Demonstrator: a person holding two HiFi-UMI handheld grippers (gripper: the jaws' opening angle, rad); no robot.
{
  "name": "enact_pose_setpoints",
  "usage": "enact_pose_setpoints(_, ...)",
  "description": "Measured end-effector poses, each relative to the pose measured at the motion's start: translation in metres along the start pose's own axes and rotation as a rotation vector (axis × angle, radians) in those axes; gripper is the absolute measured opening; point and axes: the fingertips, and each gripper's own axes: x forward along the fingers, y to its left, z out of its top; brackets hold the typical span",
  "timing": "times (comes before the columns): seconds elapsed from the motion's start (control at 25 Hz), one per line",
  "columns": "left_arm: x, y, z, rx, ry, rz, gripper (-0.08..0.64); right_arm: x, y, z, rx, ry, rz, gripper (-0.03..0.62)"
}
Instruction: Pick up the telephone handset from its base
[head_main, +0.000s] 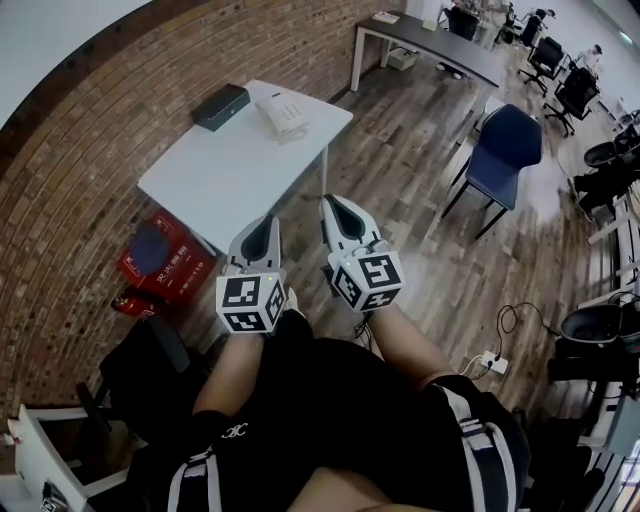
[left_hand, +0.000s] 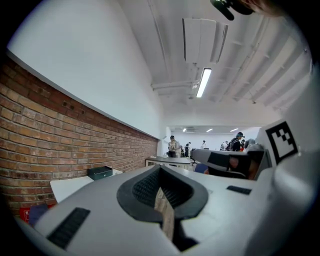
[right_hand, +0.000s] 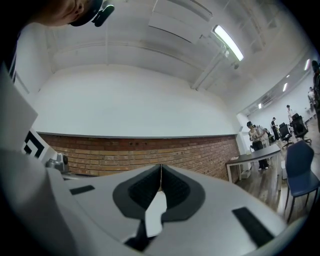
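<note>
A white telephone, its handset resting on the base, sits at the far right corner of a white table. Both grippers are held in front of the person, well short of the table's near edge and apart from the phone. My left gripper is shut with nothing in it, and its tips meet in the left gripper view. Beside it, my right gripper is likewise shut and empty. The left gripper view shows the table but not the phone.
A black box lies on the table left of the phone. A red crate stands on the floor by the brick wall. A blue chair is to the right, a grey desk farther back, and a power strip on the floor.
</note>
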Motion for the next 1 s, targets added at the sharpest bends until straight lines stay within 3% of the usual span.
enact_pose_setpoints(0.2,0.033,0.012,0.001,-0.001,-0.008,-0.018,-0.003,0.028,-0.012,-0.002,-0.019,0.001,0.016,0.0)
enact_pose_setpoints(0.48,0.089,0.043,-0.003,-0.016,0.016,-0.031,-0.003,0.083,-0.045,-0.01,-0.01,0.0,-0.023,-0.002)
enact_pose_setpoints(1.0,0.196,0.14,0.006,-0.057,0.051,-0.039,-0.003,0.223,-0.074,-0.026,0.024,0.076,-0.03,-0.002)
